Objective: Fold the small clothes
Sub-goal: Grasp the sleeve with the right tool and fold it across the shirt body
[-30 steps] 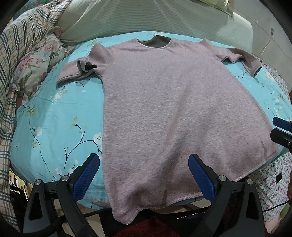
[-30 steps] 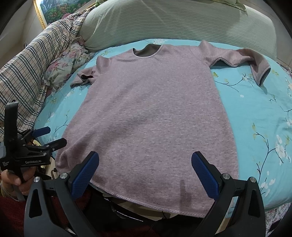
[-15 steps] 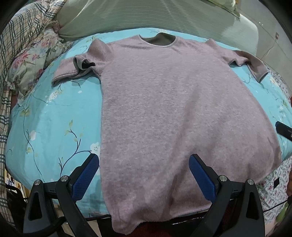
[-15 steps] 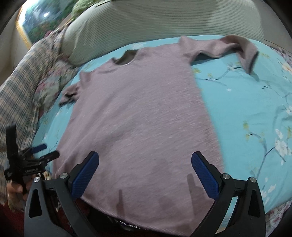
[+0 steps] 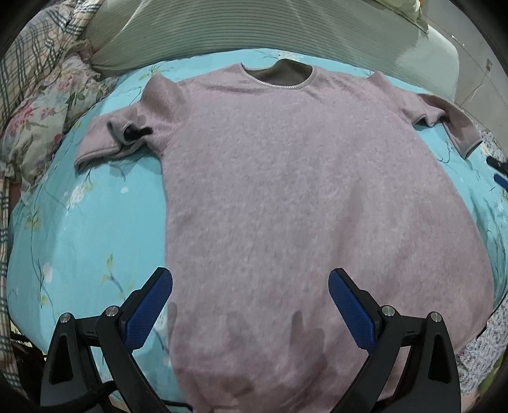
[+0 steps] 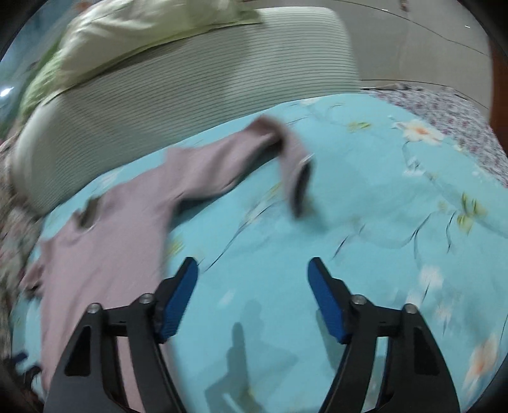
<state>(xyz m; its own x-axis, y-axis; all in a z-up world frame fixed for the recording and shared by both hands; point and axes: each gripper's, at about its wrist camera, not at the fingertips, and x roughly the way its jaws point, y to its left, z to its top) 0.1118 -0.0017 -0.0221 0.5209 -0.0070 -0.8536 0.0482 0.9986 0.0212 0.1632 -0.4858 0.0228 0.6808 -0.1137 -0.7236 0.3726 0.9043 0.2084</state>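
Observation:
A pink-grey long-sleeved top (image 5: 285, 197) lies flat, front up, on a turquoise floral bedsheet (image 5: 79, 238), neck away from me. Its left sleeve (image 5: 117, 136) is bunched and folded back; its right sleeve (image 5: 451, 117) bends down at the cuff. My left gripper (image 5: 250, 301) is open and empty, hovering over the top's lower part. My right gripper (image 6: 252, 295) is open and empty over bare sheet (image 6: 365, 206), right of the top (image 6: 104, 247), facing the right sleeve (image 6: 254, 152). This view is motion-blurred. The right gripper's tips (image 5: 498, 173) show at the left wrist view's right edge.
A striped pale-green bolster (image 5: 254, 28) lies across the head of the bed, with a green pillow (image 6: 133, 35) on it. A plaid blanket (image 5: 28, 47) and a floral pillow (image 5: 35, 120) lie at the left. A purple floral cover (image 6: 444, 111) edges the right side.
My right gripper has swung right, off the top's hem and over the bare sheet toward the right sleeve. My left gripper has moved forward over the top's lower part. Both stay open.

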